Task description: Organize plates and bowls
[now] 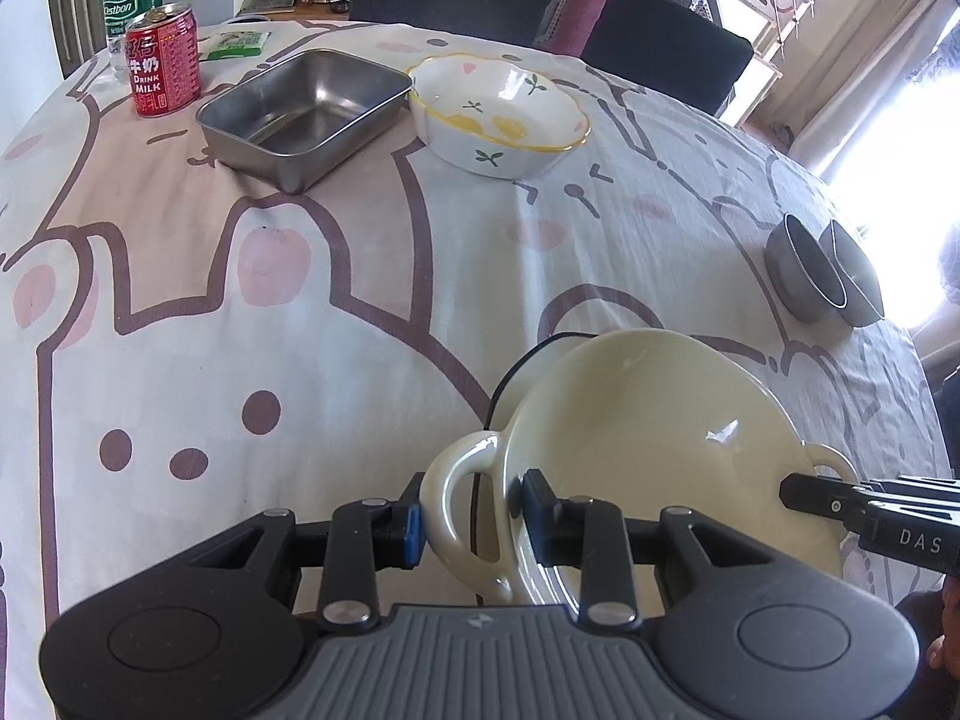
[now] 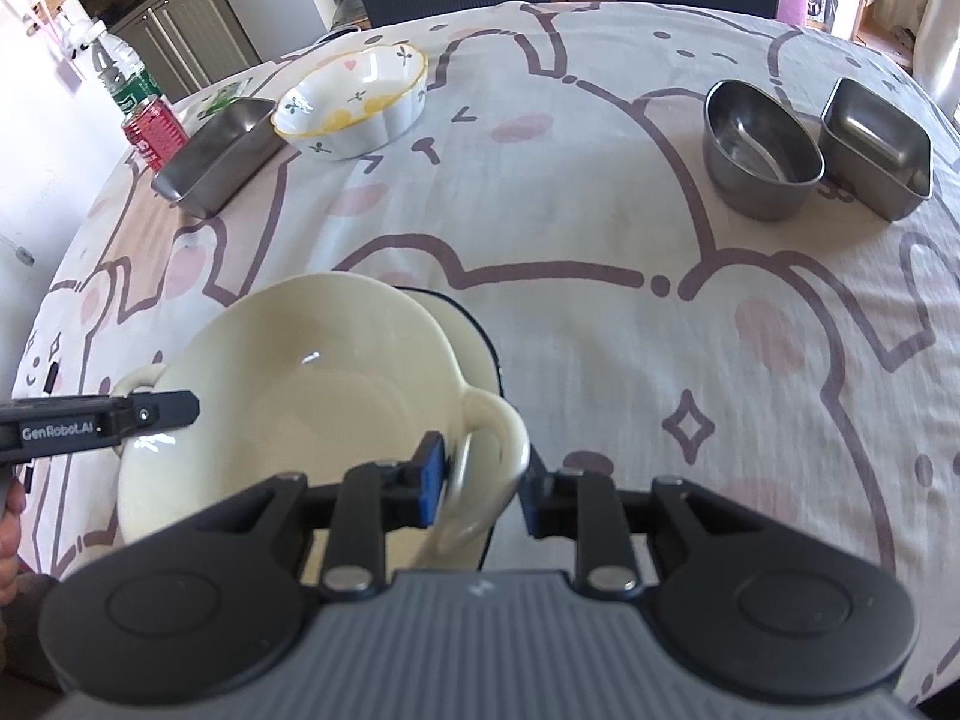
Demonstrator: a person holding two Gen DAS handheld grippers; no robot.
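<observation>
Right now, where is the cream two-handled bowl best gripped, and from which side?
The cream bowl is best taken by its loop handles, one from each end. They jut from opposite sides, thin enough to pinch, while the wall is wide and smooth. Left gripper and right gripper straddle them so.

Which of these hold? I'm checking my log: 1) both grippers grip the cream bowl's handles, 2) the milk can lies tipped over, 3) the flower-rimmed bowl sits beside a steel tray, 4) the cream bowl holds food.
1) True: left gripper and right gripper each straddle a handle of the cream bowl.
2) False: the milk can stands upright.
3) True: flower-rimmed bowl next to steel tray.
4) False: it looks empty.
</observation>
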